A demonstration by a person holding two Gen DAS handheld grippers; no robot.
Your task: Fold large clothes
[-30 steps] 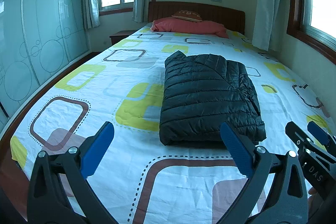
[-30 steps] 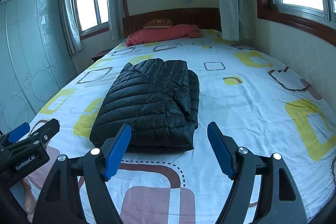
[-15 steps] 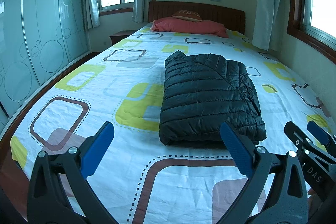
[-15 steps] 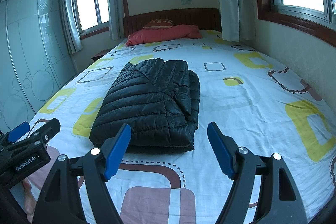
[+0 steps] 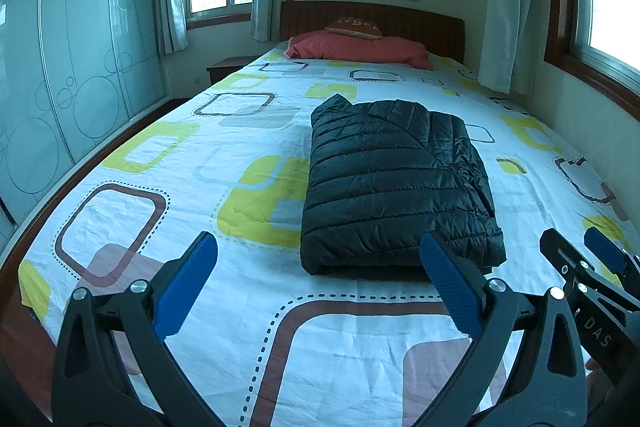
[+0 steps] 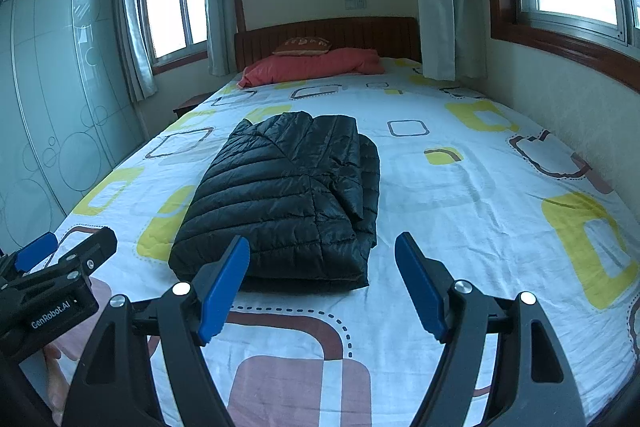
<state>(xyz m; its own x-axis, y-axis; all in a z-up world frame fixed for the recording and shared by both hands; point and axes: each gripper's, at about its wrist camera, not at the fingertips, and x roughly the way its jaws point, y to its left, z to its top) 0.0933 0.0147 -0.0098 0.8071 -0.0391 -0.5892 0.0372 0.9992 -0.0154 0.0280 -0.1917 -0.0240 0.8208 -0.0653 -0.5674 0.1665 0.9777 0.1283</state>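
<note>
On bed [image 5: 120,211], folded jacket [image 5: 392,179] lies lengthwise beyond both grippers, left [image 5: 320,267], right [image 6: 322,263]; jaws wide, empty.

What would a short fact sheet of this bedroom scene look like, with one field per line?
Garment: black quilted puffer jacket, folded into a compact rectangle
Resting on: bed sheet, white with yellow and brown square patterns
Head of bed: red pillow with a small brown cushion on top
Left gripper: open, empty, above the sheet, short of the jacket
Right gripper: open, empty, also short of the jacket
Contact with jacket: none visible
Fold status: appears finished
</note>
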